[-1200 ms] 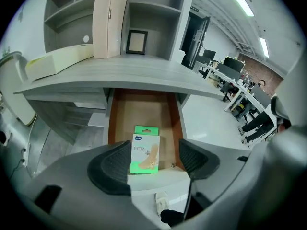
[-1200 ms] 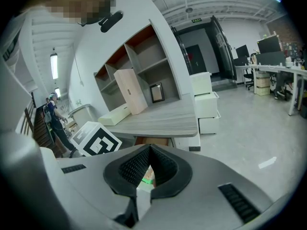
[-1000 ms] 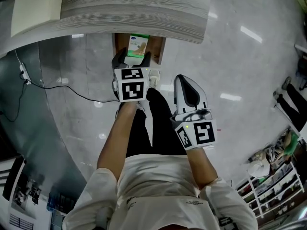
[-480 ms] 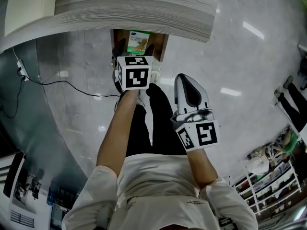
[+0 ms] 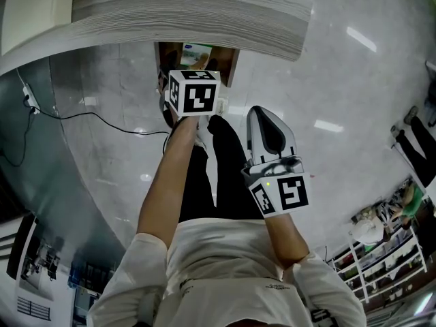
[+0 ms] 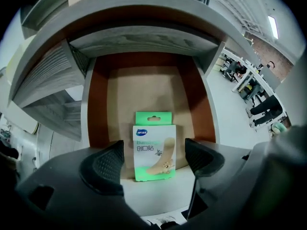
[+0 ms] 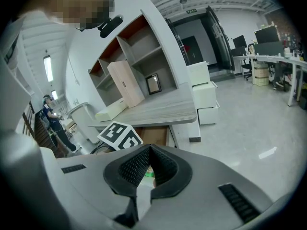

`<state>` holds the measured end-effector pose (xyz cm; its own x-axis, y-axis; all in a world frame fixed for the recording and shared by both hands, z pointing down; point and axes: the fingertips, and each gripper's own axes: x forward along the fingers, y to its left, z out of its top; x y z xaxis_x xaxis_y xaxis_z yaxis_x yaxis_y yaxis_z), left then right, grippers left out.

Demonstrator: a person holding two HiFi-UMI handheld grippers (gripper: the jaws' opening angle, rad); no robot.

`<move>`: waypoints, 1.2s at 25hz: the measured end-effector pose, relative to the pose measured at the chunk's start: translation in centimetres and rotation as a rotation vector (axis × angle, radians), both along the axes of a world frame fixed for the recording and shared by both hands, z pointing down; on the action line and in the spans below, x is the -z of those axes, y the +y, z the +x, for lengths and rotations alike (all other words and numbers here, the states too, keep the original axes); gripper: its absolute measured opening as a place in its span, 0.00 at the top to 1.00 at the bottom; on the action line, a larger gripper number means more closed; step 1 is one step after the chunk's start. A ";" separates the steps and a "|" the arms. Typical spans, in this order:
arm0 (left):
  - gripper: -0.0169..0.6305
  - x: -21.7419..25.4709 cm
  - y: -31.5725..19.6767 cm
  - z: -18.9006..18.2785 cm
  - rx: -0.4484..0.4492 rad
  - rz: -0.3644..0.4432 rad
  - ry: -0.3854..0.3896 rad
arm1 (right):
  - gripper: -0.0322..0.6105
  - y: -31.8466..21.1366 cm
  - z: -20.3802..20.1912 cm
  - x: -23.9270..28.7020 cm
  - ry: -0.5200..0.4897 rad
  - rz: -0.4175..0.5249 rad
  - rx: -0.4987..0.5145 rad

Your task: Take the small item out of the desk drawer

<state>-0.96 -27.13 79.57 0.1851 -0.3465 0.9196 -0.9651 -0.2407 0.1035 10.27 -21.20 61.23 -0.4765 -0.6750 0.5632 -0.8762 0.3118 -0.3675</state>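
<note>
1. pack of plasters [image 6: 154, 138], green and white, lies flat on the floor of the open drawer [image 6: 98, 104], close to its front edge, under the grey desk top [image 5: 191, 12].
2. left gripper [image 6: 154, 158] points steeply down into the drawer. its jaws have just been opening and stand spread wide. the pack shows between the two pads, but neither pad touches it.
3. right gripper [image 7: 149, 153] hangs off to the side over the person's leg, jaws pressed together on nothing.
4. handling, as a judgement: the pack looks like thin card, very light, and easy to crush or bend under a hard squeeze. its printed face is probably smooth and may slide.
5. where to grip: across the narrow width, one pad on each long edge near the middle. the green hang tab at the far end would likely flex.
6. since it lies flat, the pads need to reach the drawer floor on both sides before closing gently.
</note>
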 end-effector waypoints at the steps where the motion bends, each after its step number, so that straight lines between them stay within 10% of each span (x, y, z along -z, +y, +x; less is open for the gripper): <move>1: 0.37 -0.1 -0.1 0.0 -0.001 -0.006 -0.003 | 0.90 0.0 0.0 0.0 -0.001 -0.001 -0.001; 30: 0.44 -2.6 -0.5 -0.2 0.020 -0.036 -0.065 | 0.90 0.2 1.1 -0.9 0.003 -0.020 -0.022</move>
<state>-1.15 -27.59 82.12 0.1179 -0.3156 0.9416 -0.9746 -0.2183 0.0488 11.38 -21.04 62.14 -0.4601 -0.6740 0.5779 -0.8837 0.2851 -0.3711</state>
